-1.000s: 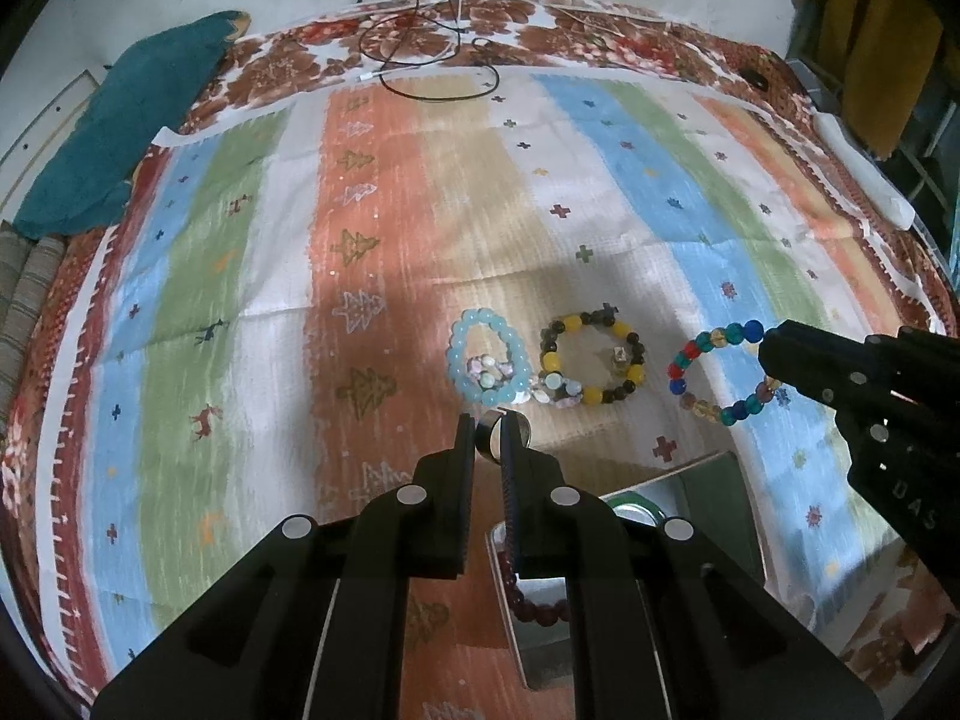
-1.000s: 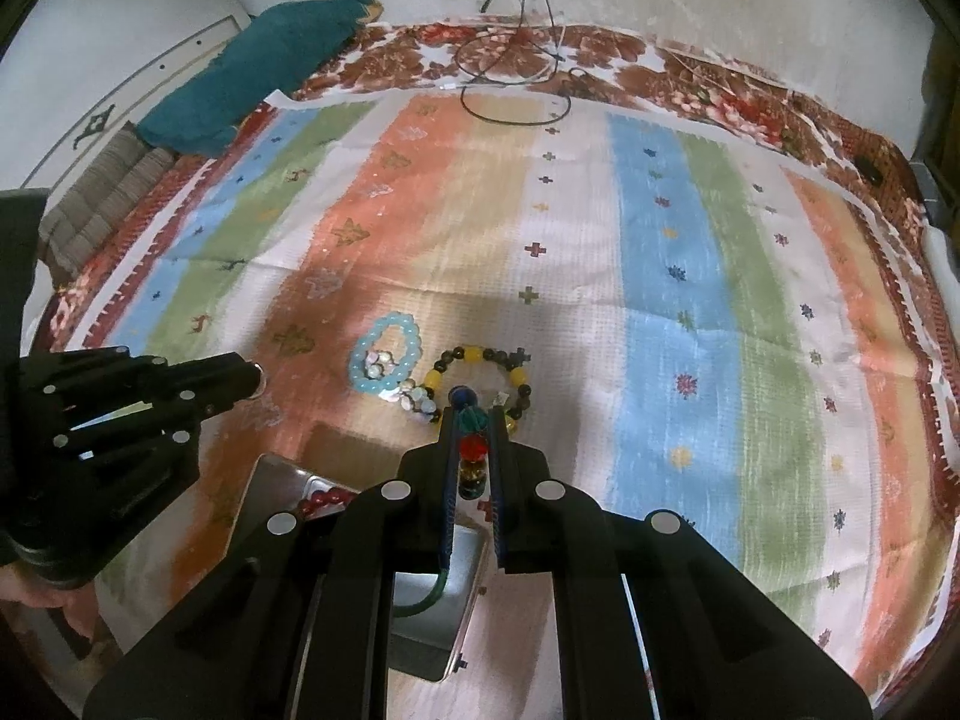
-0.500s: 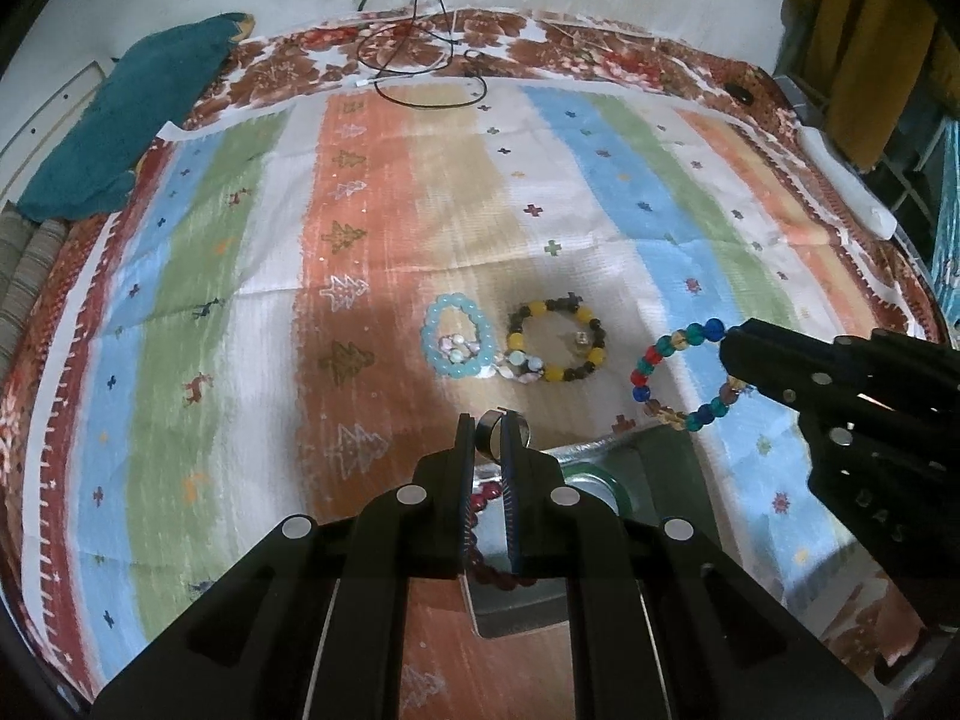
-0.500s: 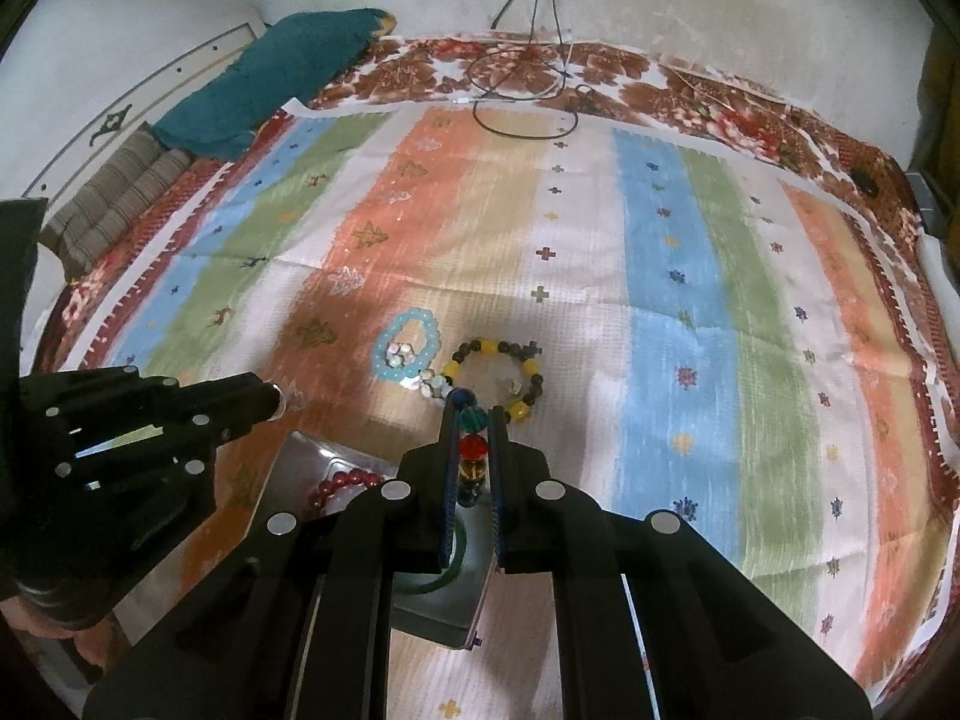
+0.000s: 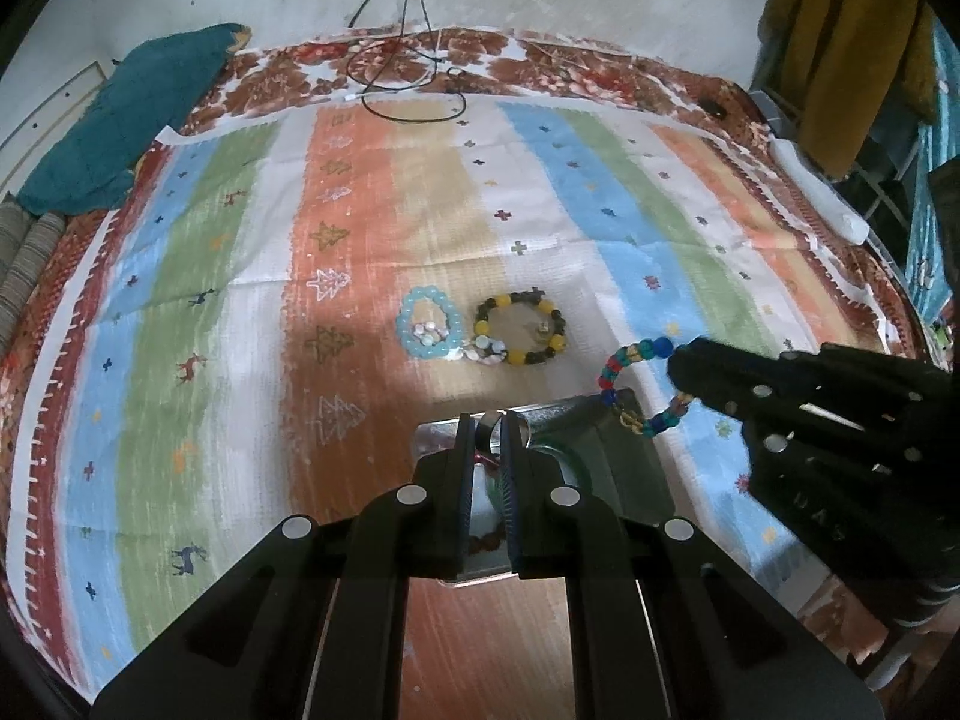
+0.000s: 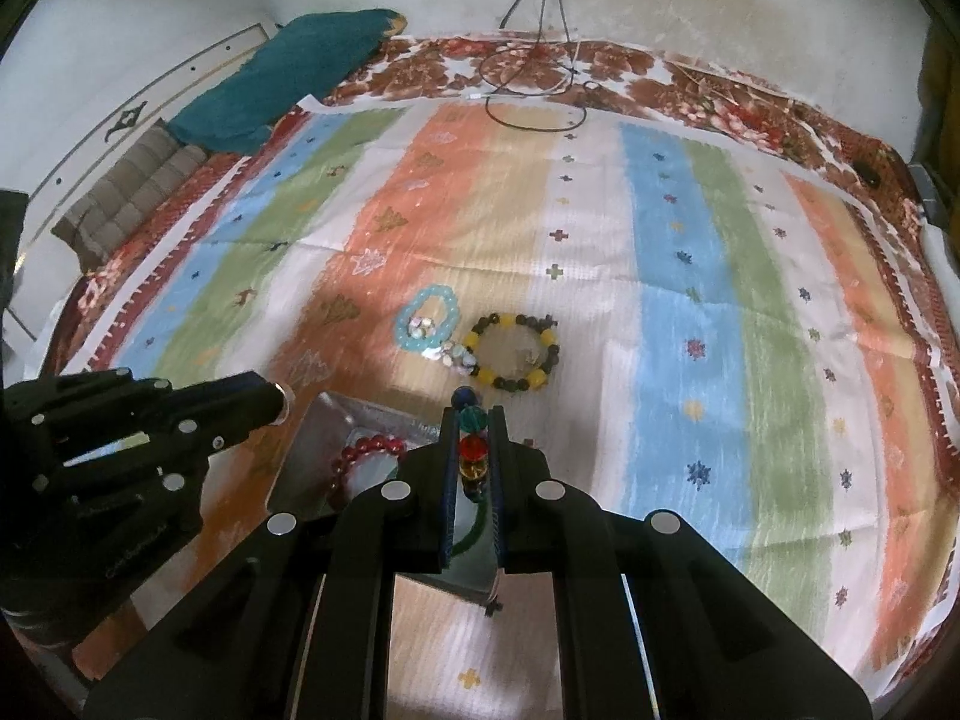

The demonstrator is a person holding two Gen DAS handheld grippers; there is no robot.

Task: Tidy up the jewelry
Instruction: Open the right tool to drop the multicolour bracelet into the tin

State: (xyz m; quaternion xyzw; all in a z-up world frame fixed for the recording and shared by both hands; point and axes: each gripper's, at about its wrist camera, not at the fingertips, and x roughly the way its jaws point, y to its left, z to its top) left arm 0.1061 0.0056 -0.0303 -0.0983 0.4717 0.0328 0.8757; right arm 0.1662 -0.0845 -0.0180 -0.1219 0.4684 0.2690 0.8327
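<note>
My left gripper [image 5: 487, 420] is shut on a silver ring [image 5: 489, 418] and holds it above the metal tray [image 5: 612, 450]. My right gripper [image 6: 474, 420] is shut on a multicolour bead bracelet [image 6: 471, 447], which hangs from it over the tray's right side [image 5: 624, 384]. A dark red bead bracelet [image 6: 366, 450] lies in the tray [image 6: 312, 450]. On the cloth beyond lie a light blue bead bracelet [image 5: 429, 324], a yellow-and-black bead bracelet [image 5: 522, 327] and a small cluster of pearly pieces [image 5: 489, 351] between them.
A striped cloth [image 5: 240, 300] covers the surface. A teal cushion [image 5: 132, 114] lies at the far left. Black cables [image 5: 414, 72] coil at the far edge. A yellow garment [image 5: 840, 42] hangs at the right, by a white bar [image 5: 822, 192].
Both grippers have drawn back toward me with their items, so the tray now lies under them and the loose bracelets sit farther away.
</note>
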